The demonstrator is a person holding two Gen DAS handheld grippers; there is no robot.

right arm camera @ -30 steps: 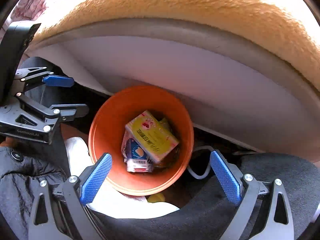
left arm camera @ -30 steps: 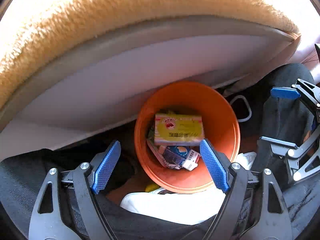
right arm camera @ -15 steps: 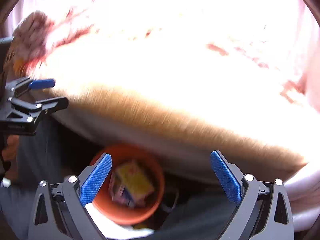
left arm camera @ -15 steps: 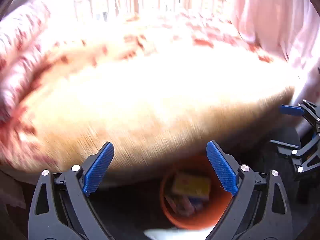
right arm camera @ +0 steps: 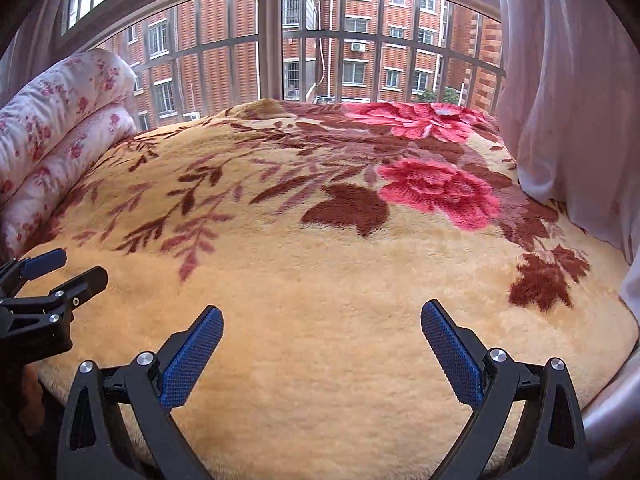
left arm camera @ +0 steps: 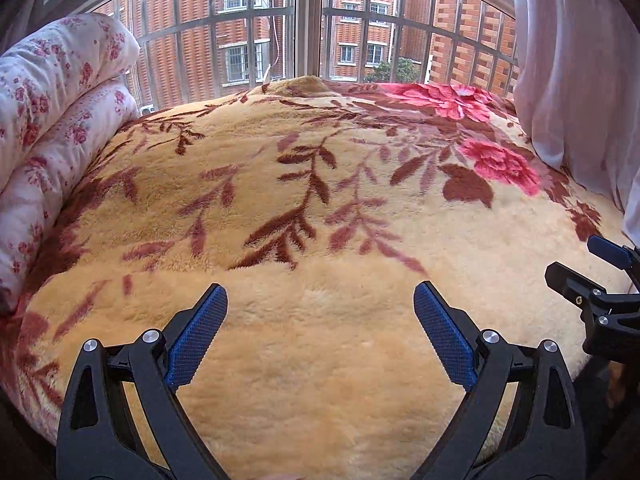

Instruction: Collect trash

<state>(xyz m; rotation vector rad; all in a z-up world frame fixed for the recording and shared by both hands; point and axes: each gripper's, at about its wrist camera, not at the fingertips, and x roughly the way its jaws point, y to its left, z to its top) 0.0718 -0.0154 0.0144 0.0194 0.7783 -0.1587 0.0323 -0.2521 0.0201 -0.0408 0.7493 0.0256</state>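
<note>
Tan plush fleece blanket (left arm camera: 320, 240) with maroon leaf sprays and red roses covers the whole bed, and both views look across it toward a barred window (left arm camera: 308, 20) with red brick apartment blocks (right arm camera: 360, 40) outside.

Left claw (left arm camera: 320, 332) spread wide, nothing between its blue textured pads (left arm camera: 196, 336), released. Right claw (right arm camera: 320, 344) likewise wide apart and empty, blue pads (right arm camera: 452, 356) clear of the fleece. Each claw hangs over the near edge of the bed, angled down toward the blanket, not touching it. In the left view the right claw shows side-on at the right edge (left arm camera: 600, 292); in the right view the left claw shows at the left edge (right arm camera: 44, 284). So they sit side by side, near each other, level with one another.

Judgement on the pose: both empty and spread suggests a ready or scanning stance, looking over the bed for anything to pick up.

Trash: none visible on the blanket in either view. No wrapper, box or scrap anywhere on the fleece. No bin or other container in view either, so its contents cannot be told from here. The task's thing is simply not in frame.

Other stuff: rolled white quilt with small pink flower print (left arm camera: 52, 120) stacked at the left end of the bed, touching the blanket edge. Sheer pale pink curtain (right arm camera: 568, 100) hangs at the right, its hem brushing the blanket. Grey bed frame edge (right arm camera: 612, 412) peeks out lower right in the right view.

Judgement: bed surface looks cleared, task likely at or near its end, unless trash lies out of frame.
</note>
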